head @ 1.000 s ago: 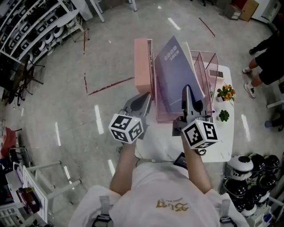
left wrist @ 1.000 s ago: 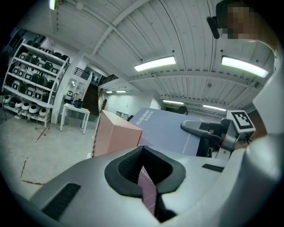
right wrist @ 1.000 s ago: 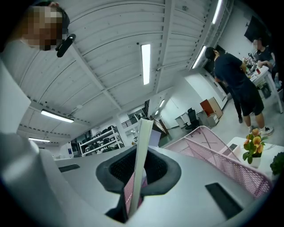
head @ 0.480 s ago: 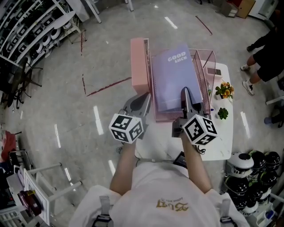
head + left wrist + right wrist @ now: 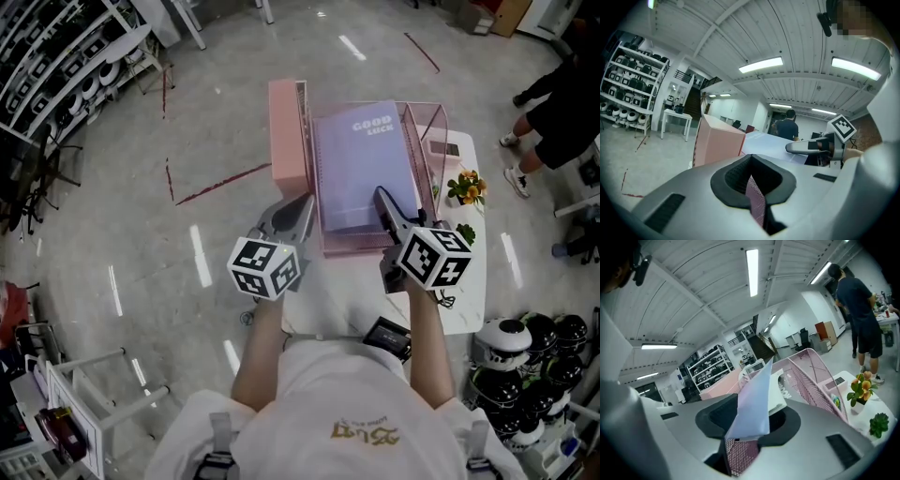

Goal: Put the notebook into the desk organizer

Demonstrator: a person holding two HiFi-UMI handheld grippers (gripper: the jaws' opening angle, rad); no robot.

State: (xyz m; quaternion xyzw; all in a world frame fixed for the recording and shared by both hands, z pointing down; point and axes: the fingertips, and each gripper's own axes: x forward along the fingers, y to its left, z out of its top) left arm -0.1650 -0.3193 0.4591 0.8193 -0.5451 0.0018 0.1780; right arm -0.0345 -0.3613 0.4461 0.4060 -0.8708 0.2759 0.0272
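In the upper centre of the head view we see the lavender notebook (image 5: 361, 169) lying cover up inside the pink wire desk organizer (image 5: 429, 141), between its mesh side walls. The words GOOD LUCK sit near its far edge. The organizer stands on a white table (image 5: 342, 300), and a plain pink box (image 5: 284, 131) stands just beside its left wall.

Our right gripper (image 5: 381, 194) reaches in from the lower right, its tips over the notebook's near right corner. In the right gripper view that corner stands up between the jaws. The jaws are partly apart and have just been opening, with pink mesh showing through the gap below the paper, so we read no firm pinch on the cover.

Our left gripper (image 5: 305, 201) sits at centre left, its tips on the organizer's left wall near the front. In the left gripper view its jaws are drawn together on a thin strip of that pink mesh, with the box to the upper left of them and the notebook to the right.

On the right side of the table stand a small pot of orange flowers (image 5: 466, 185) and a little green plant (image 5: 466, 232), both apart from the organizer.
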